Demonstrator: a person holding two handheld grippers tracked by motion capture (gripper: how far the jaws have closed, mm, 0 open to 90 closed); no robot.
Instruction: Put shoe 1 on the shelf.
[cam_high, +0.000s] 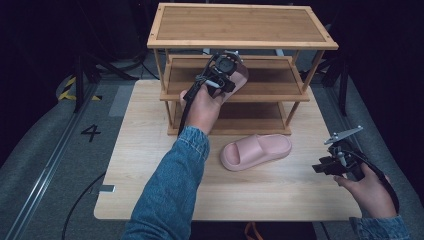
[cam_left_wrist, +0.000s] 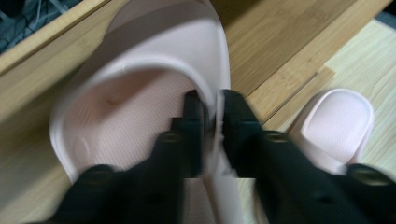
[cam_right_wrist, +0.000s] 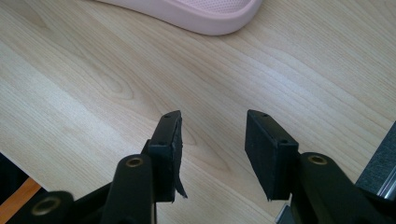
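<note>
A pink slipper (cam_high: 241, 77) (cam_left_wrist: 140, 107) lies on the middle shelf (cam_high: 280, 80) of a bamboo rack. My left gripper (cam_high: 229, 84) (cam_left_wrist: 214, 109) reaches into that shelf, and its jaws straddle the slipper's side rim with thin gaps showing, so it is open. The matching pink slipper (cam_high: 257, 150) (cam_left_wrist: 338, 121) (cam_right_wrist: 196, 14) lies on the table in front of the rack. My right gripper (cam_high: 322, 166) (cam_right_wrist: 212, 135) hovers low over the table's right side, short of that slipper, open with nothing between its pads.
The three-tier bamboo rack (cam_high: 240, 27) stands at the back of the light wooden table (cam_high: 150, 150). Its bottom shelf (cam_high: 250, 122) sits just behind the loose slipper. Grey floor and dark equipment surround the table.
</note>
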